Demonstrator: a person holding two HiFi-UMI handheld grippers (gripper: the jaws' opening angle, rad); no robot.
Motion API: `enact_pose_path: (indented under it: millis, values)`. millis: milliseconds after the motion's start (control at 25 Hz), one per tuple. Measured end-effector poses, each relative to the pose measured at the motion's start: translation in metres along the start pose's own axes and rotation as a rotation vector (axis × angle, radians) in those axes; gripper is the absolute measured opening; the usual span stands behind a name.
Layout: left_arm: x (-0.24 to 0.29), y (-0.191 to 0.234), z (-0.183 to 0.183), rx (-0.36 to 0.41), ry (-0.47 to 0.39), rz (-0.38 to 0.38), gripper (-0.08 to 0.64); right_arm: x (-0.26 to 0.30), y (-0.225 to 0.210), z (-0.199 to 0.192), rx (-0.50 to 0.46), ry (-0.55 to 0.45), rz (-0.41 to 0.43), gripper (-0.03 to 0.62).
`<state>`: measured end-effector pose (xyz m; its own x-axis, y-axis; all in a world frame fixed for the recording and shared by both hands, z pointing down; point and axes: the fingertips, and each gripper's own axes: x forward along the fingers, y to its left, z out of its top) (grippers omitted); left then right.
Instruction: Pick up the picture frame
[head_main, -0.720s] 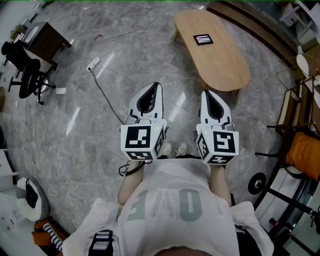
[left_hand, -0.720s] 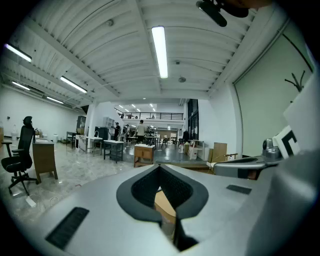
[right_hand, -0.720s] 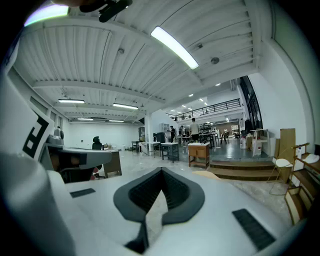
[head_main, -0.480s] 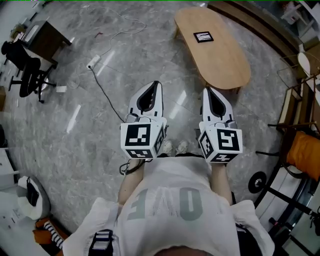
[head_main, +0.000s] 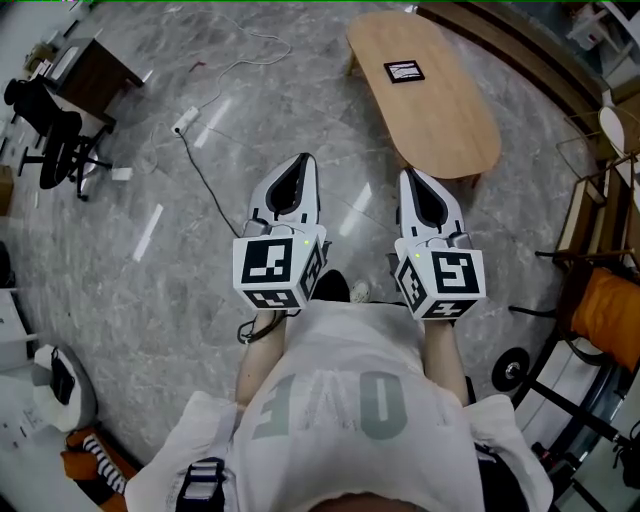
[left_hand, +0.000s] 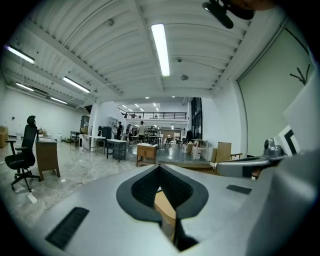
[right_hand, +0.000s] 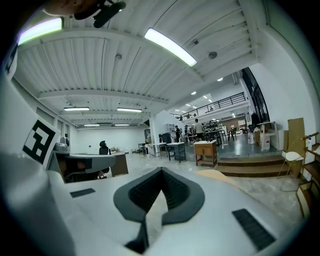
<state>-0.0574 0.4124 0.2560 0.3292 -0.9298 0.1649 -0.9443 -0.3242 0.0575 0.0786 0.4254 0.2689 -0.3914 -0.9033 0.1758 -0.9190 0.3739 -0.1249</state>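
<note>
The picture frame (head_main: 404, 71) lies flat on the far part of a long, rounded wooden tabletop (head_main: 455, 125). The tabletop stands at the far right of the scene on a grey marble floor (head_main: 150, 290). The frame has a dark border around a pale middle, nothing else is on the tabletop, and neither gripper touches the frame.

The person stands at the near edge and holds both grippers out in front, side by side and close to level. The left gripper (head_main: 302, 162) is over bare floor, well apart from the tabletop. Its fingers (left_hand: 138, 188) are closed tip to tip with nothing between them, and only a strip of pale wood shows through the hollow behind the tips. The right gripper (head_main: 408, 176) points towards the near end of the tabletop and stops just short of its edge. Its fingers (right_hand: 142, 192) are also pressed together and hold nothing.

On the floor to the far left, a white power strip (head_main: 183, 126) lies at the end of a dark cable (head_main: 212, 195) that runs back towards the person. A black office chair (head_main: 55, 140) stands beside a brown desk (head_main: 95, 75) in the far left corner. A seat with an orange cushion (head_main: 608, 308) is at the right edge.
</note>
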Motion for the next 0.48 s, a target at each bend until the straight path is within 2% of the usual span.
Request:
enact_pose_path:
  millis: [160, 480]
  values:
    - [0.007, 0.002, 0.003, -0.001, -0.024, 0.027, 0.009, 0.003, -0.016, 0.004, 0.038, -0.032, 0.013, 0.005]
    - [0.03, 0.009, 0.004, 0.03, -0.092, 0.052, 0.009, 0.012, -0.04, -0.009, 0.015, -0.099, 0.019, 0.005]
